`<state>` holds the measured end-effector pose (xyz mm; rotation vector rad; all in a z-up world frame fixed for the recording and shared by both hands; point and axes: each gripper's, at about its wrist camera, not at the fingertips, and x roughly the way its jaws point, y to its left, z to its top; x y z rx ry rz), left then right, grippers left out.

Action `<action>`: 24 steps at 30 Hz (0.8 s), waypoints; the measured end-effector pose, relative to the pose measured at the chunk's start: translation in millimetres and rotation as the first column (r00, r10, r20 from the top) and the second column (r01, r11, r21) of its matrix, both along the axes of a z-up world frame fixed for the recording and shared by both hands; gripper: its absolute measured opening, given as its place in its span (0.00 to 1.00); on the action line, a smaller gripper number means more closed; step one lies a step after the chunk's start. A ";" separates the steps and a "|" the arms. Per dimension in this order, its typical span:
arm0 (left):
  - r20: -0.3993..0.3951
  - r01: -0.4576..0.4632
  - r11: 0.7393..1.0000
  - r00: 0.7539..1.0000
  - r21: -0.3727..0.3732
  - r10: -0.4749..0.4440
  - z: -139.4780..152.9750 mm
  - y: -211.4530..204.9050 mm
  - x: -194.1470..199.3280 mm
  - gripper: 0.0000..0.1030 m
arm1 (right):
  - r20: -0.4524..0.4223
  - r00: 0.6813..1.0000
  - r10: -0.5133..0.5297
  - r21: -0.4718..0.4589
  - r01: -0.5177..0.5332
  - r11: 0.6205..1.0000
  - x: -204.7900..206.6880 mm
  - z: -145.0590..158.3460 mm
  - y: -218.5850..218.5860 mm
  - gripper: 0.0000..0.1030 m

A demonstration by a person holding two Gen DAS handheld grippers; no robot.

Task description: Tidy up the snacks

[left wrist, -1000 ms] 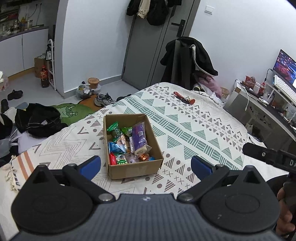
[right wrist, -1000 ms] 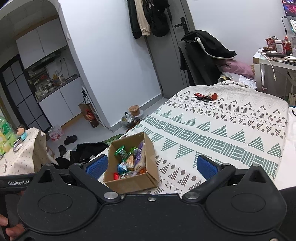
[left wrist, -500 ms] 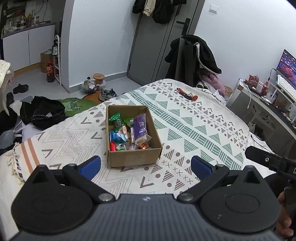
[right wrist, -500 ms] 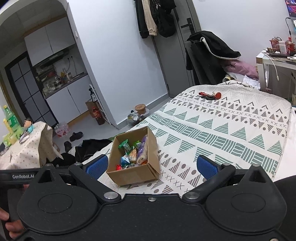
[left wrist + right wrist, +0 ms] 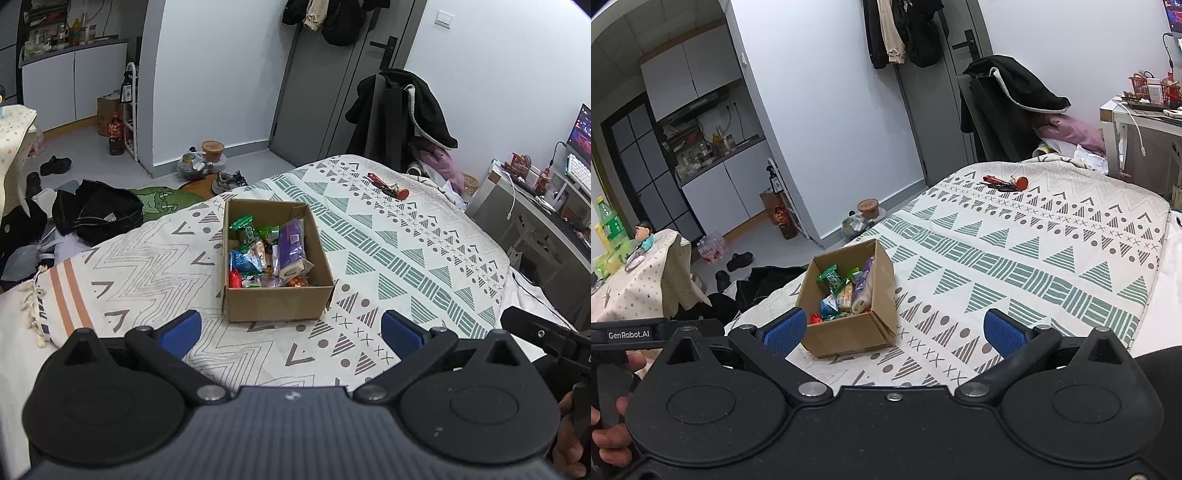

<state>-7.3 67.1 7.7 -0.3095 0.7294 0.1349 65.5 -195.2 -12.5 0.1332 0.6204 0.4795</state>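
Note:
A small open cardboard box (image 5: 277, 302) sits on the patterned bedspread (image 5: 406, 251). It holds several wrapped snacks, among them a purple packet (image 5: 291, 245), green packets (image 5: 242, 225) and a blue one (image 5: 242, 260). The box also shows in the right wrist view (image 5: 849, 338), with the same snacks (image 5: 846, 295) inside. My left gripper (image 5: 291, 330) is open and empty, held above the bed just short of the box. My right gripper (image 5: 894, 332) is open and empty, with the box close by its left finger.
A red-handled tool (image 5: 388, 184) lies at the far end of the bed. A chair draped with a black coat (image 5: 402, 110) stands behind it. A desk with a monitor (image 5: 580, 129) is at right. Clothes and shoes (image 5: 96, 210) lie on the floor at left.
Both grippers have risen and drawn back a little, so the box looks smaller and farther away. The jaws stay open. The box and snacks have not moved.

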 end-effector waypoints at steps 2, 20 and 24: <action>-0.001 0.000 1.000 1.000 -0.007 0.000 -2.1 -1.1 0.5 1.00 | -0.002 1.000 -0.001 -0.003 0.001 1.000 0.5 -1.4 -1.3 1.00; 0.012 0.049 0.998 0.999 0.037 -0.049 -7.2 -20.0 5.8 1.00 | -0.009 1.000 0.017 -0.053 -0.017 0.998 3.7 -7.9 2.7 1.00; 0.008 0.052 0.998 0.999 0.038 -0.052 -8.7 -21.0 5.4 1.00 | -0.011 1.000 0.025 -0.066 -0.026 0.997 4.1 -8.6 4.3 1.00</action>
